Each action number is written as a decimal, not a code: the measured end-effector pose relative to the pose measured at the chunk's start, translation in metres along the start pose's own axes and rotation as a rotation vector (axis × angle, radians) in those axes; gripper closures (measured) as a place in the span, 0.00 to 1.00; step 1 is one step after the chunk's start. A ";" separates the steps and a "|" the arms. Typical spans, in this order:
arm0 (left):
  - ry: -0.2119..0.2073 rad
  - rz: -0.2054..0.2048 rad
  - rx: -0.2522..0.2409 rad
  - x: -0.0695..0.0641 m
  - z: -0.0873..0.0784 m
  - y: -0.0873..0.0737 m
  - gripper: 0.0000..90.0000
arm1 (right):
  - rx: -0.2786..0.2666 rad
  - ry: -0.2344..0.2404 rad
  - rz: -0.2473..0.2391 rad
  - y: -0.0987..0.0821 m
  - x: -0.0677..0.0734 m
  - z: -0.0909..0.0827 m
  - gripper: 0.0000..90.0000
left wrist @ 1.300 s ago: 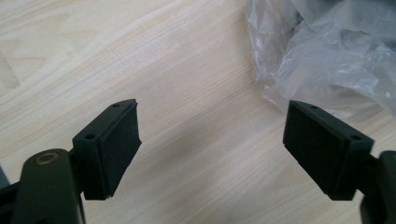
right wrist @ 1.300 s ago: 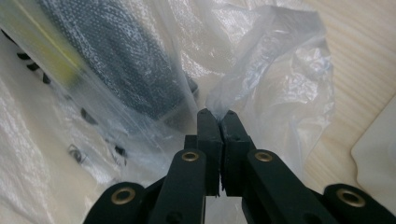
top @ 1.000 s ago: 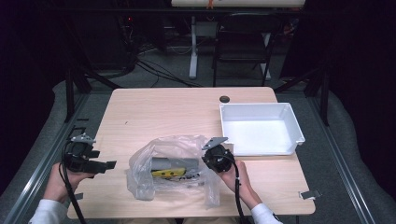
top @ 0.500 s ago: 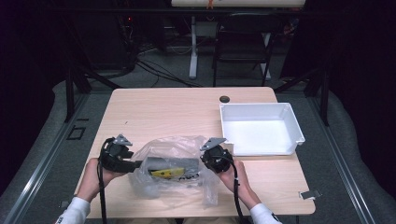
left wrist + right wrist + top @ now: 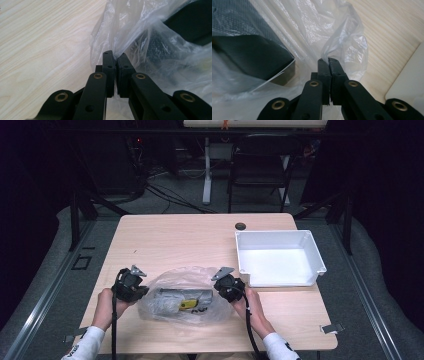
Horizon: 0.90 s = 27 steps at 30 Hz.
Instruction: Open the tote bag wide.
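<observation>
Two grippers flank the clear plastic bag (image 5: 182, 299), which lies on the near middle of the wooden table (image 5: 180, 240), just left of the white bin (image 5: 280, 257). Your left gripper (image 5: 142, 291) sits at the bag's left edge; its jaws have just been closing, and in the left gripper view (image 5: 115, 57) they now stand pressed together with a fold of the bag's film pinched between the pads. Your right gripper (image 5: 220, 292) meets the bag's right edge, near the bin's front left corner; in the right gripper view (image 5: 328, 61) its jaws are also squeezed together on a crumpled flap of the film. Inside the bag you can see a dark grey block (image 5: 172, 299) and a yellow label (image 5: 187, 304). Your hands hold both grippers low over the tabletop, with the bag stretched between them.
</observation>
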<state>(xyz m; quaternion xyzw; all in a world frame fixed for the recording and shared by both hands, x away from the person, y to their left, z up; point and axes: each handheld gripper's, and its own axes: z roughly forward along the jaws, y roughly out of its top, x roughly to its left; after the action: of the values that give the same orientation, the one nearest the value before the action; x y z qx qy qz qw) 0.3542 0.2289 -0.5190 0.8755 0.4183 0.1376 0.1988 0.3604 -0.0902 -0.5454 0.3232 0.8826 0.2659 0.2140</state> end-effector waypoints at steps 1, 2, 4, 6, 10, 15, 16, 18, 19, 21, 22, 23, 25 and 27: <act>0.006 0.004 0.010 0.000 0.003 0.001 0.97 | 0.011 -0.005 -0.009 0.000 0.000 0.004 0.99; 0.012 0.001 0.015 0.001 0.005 0.001 0.98 | 0.025 -0.022 -0.022 0.000 0.001 0.008 0.99; 0.022 0.007 0.038 0.002 0.010 0.002 0.98 | 0.033 -0.032 -0.025 -0.002 0.002 0.012 0.99; 0.032 0.010 0.056 0.003 0.015 0.002 0.98 | 0.037 -0.039 -0.030 -0.002 0.002 0.013 0.99; 0.054 0.036 0.094 0.001 0.025 0.004 0.99 | 0.057 -0.056 -0.047 -0.002 0.003 0.014 0.99; 0.093 0.060 0.115 -0.003 0.029 0.005 0.99 | 0.076 -0.082 -0.070 -0.002 0.005 0.015 0.98; 0.089 0.062 0.125 -0.003 0.029 0.005 0.99 | 0.086 -0.079 -0.073 -0.002 0.006 0.015 0.97; 0.093 0.069 0.146 -0.002 0.030 0.003 0.99 | 0.103 -0.074 -0.073 -0.002 0.006 0.015 0.93; 0.092 0.070 0.156 -0.001 0.030 0.003 0.99 | 0.101 -0.070 -0.071 -0.003 0.006 0.015 0.91; 0.098 0.070 0.168 0.000 0.029 0.001 0.99 | 0.113 -0.065 -0.080 -0.002 0.005 0.013 0.88; 0.095 0.065 0.167 0.001 0.029 0.000 0.99 | 0.113 -0.056 -0.075 -0.002 0.004 0.012 0.87; 0.090 0.064 0.175 0.002 0.028 -0.001 0.99 | 0.111 -0.052 -0.068 -0.002 0.004 0.010 0.85; 0.093 0.066 0.182 0.003 0.026 -0.003 0.98 | 0.109 -0.036 -0.067 -0.002 0.003 0.006 0.79; 0.079 0.062 0.190 0.004 0.024 -0.004 0.97 | 0.101 -0.008 -0.047 -0.002 0.000 -0.005 0.70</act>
<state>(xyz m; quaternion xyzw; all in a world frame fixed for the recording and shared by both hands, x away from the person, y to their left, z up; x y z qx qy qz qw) 0.3633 0.2288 -0.5420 0.8970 0.4094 0.1378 0.0940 0.3574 -0.0932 -0.5428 0.3137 0.9014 0.2147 0.2075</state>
